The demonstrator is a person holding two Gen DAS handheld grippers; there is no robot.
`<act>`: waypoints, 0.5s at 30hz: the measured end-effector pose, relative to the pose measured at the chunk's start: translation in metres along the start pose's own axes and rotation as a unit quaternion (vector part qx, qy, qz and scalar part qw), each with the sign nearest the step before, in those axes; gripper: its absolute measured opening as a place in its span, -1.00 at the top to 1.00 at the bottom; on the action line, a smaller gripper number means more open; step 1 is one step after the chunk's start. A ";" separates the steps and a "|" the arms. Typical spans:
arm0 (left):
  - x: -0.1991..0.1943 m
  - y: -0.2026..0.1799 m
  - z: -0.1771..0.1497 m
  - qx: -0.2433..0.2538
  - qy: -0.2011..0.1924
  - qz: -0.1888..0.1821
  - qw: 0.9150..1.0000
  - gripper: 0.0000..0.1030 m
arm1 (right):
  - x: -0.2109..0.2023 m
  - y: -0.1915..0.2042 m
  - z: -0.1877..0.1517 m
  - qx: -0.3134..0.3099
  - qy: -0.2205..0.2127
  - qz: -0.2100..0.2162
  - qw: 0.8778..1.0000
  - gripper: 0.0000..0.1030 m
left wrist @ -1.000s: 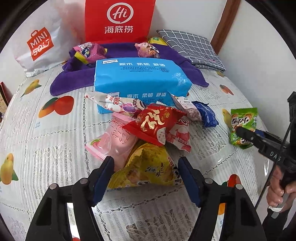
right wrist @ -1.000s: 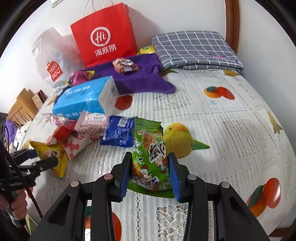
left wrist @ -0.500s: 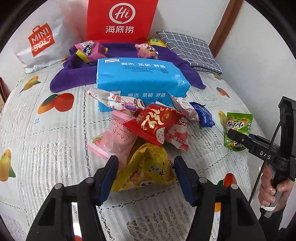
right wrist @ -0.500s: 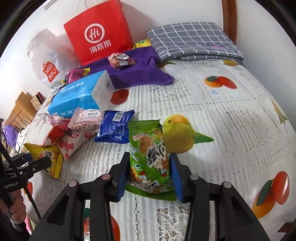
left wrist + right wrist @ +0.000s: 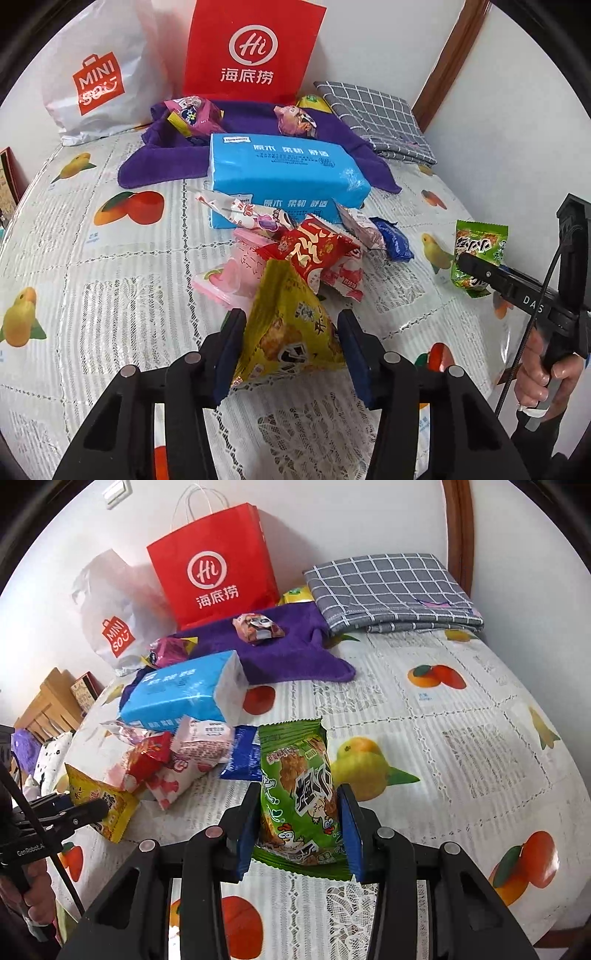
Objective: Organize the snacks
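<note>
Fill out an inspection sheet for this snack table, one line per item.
Surface: fruit-print tablecloth, lace overlay.
Job's things: yellow snack bag and green snack bag, each in a gripper; loose snack pile in front of the blue tissue pack; two packets on the purple towel.
Clutter: checked folded cloth.
Grippers: left gripper, jaws just closing, pinches the yellow bag; right gripper clamps the green bag.
Cables: black cable beside the right gripper.
Surroundings: red paper bag, white plastic bag, wall.
</note>
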State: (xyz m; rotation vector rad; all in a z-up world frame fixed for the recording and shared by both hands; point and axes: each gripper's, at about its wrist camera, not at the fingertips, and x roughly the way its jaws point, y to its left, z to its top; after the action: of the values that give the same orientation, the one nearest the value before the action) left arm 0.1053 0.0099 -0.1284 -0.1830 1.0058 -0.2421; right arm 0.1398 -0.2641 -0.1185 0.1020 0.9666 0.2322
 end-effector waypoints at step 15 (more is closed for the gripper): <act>-0.037 -0.006 0.001 -0.013 -0.038 -0.007 0.999 0.07 | -0.030 0.013 0.003 -0.020 -0.029 0.009 0.999 0.22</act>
State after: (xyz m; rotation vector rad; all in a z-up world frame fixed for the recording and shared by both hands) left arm 0.0869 0.0152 -0.0963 -0.2207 0.9334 -0.2336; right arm 0.1242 -0.2590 -0.0899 0.0802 0.9034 0.2637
